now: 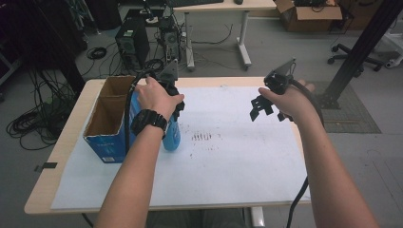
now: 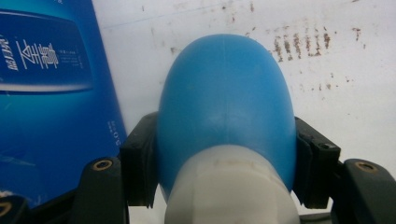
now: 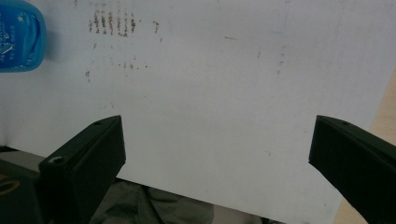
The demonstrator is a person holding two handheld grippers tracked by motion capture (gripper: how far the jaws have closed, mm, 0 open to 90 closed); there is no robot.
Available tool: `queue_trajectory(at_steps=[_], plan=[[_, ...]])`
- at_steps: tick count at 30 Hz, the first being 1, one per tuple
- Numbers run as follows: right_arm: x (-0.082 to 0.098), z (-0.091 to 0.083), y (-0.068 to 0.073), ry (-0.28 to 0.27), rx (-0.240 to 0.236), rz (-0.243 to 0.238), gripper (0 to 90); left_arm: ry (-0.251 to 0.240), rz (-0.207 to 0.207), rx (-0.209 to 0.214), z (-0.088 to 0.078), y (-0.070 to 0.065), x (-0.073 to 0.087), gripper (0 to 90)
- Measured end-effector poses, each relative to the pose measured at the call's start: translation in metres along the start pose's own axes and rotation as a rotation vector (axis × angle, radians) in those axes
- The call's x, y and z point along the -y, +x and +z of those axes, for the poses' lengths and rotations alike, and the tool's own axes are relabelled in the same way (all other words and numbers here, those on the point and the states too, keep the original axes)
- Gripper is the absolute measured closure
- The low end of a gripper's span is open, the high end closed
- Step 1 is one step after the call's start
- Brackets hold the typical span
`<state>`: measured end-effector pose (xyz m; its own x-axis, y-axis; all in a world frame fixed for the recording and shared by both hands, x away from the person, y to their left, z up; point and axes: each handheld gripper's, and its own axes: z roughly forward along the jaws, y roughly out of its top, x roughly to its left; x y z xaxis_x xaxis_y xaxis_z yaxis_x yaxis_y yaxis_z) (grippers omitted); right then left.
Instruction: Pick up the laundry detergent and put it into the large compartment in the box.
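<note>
A blue plastic bottle (image 1: 172, 137) with a white neck is upright just right of a blue-sided cardboard box (image 1: 105, 145). My left gripper (image 1: 175, 102) comes down on it from above and is shut on the bottle. In the left gripper view both pads (image 2: 140, 158) press on the blue shoulder of the bottle (image 2: 224, 93), with the box (image 2: 46, 116) close at its left. My right gripper (image 1: 260, 108) hovers over the right part of the white sheet. Its jaws stand wide open around nothing (image 3: 217, 149). The bottle (image 3: 18, 37) shows far off in that view.
A white paper sheet (image 1: 228, 161) covers most of the wooden table (image 1: 40, 199) and bears brown smudges (image 1: 204, 137) near its middle. The box is open at the top. Behind the table, a computer tower (image 1: 133, 45), cables and a desk are on the floor.
</note>
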<state>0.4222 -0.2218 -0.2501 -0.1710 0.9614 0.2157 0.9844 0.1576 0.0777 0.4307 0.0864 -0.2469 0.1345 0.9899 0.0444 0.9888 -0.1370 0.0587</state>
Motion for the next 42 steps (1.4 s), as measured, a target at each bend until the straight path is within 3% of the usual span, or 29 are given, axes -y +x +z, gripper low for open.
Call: queue_trajectory(at_steps=[24, 42], plan=[[-0.001, -0.006, 0.003, -0.003, -0.004, 0.006, 3.7, -0.026, 0.051, 0.007, -0.075, 0.006, -0.002, 37.4], [-0.004, -0.004, -0.001, 0.0, -0.005, 0.014, 3.8, -0.052, 0.046, 0.006, -0.129, 0.031, -0.004, 37.4]])
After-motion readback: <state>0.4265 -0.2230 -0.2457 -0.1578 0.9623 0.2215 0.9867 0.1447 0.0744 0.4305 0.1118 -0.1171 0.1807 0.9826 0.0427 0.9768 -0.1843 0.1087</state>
